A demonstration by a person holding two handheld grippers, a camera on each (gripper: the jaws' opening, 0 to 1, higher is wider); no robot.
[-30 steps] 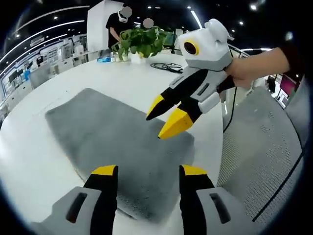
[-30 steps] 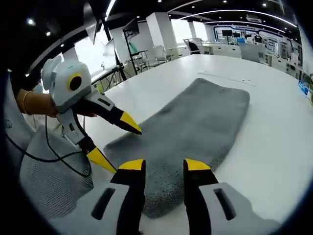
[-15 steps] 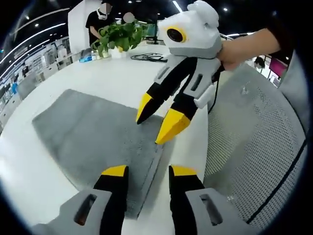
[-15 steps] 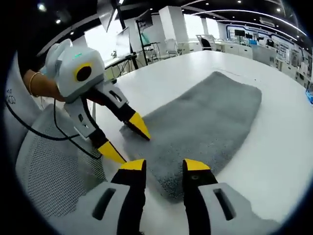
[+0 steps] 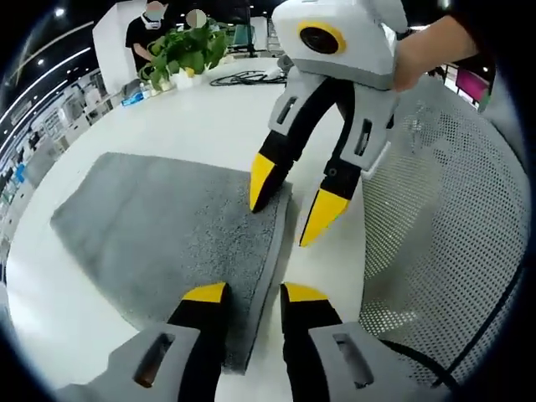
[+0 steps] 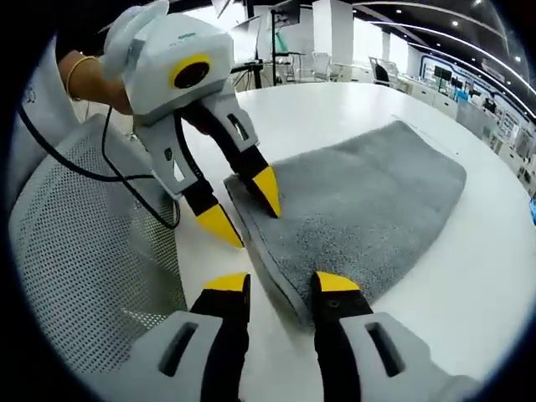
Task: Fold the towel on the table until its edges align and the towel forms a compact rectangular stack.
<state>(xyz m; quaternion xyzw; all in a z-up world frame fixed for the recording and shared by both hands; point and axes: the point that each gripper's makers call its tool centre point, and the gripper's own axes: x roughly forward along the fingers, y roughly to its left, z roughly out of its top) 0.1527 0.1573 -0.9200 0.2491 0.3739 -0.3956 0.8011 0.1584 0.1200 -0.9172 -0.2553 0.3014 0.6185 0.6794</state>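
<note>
A grey towel (image 5: 159,226) lies flat on the white table (image 5: 209,117). My left gripper (image 5: 254,295) is open, its jaws standing either side of the towel's near edge at one corner. My right gripper (image 5: 291,201), held by a hand, is open and straddles the same edge at the other corner, one yellow tip on the cloth and one off it. In the right gripper view, the right gripper (image 6: 280,286) is open over the towel (image 6: 360,201) edge, and the left gripper (image 6: 244,208) stands open astride the far corner.
A grey mesh chair back (image 5: 435,251) (image 6: 92,268) stands close against the table's near side. A potted plant (image 5: 180,54) and a black cable (image 5: 243,77) sit at the table's far end, with people behind. A black cord (image 6: 159,213) hangs from the left gripper.
Both grippers have come down and in toward the towel's near edge, each now astride a corner. The left gripper's jaws have narrowed a little. The towel lies as before.
</note>
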